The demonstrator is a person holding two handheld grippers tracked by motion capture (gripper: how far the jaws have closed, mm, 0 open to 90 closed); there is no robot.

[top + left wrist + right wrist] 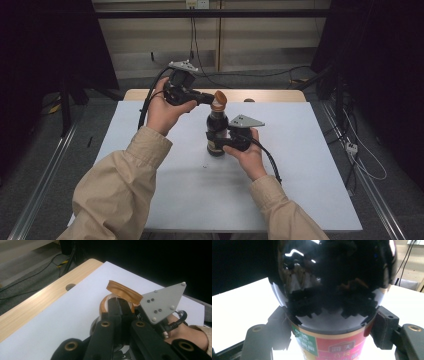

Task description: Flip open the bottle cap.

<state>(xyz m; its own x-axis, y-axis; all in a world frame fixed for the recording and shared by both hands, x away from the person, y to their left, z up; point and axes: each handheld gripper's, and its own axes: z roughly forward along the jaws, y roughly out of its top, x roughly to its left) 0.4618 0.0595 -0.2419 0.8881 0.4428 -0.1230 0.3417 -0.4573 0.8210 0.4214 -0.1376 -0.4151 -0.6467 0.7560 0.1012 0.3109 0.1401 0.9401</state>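
A dark glossy bottle (216, 131) with a red and green label (332, 347) stands on the white table sheet (300, 150). Its orange flip lid (219, 99) is tilted open at the top. My left gripper (209, 99) reaches in from the left at cap height, and its jaws are pressed together on the orange cap (123, 291). My right gripper (216, 144) is shut on the bottle's lower body from the right, its pads (279, 322) against both sides of the bottle (332, 290). The right gripper's grey plate (162, 302) sits beside the cap.
The white sheet covers a wooden table whose bare far edge (270, 94) has a round hole (70, 286). Cables run over the floor behind (260, 75) and to the right (360, 160). Metal rails flank the table.
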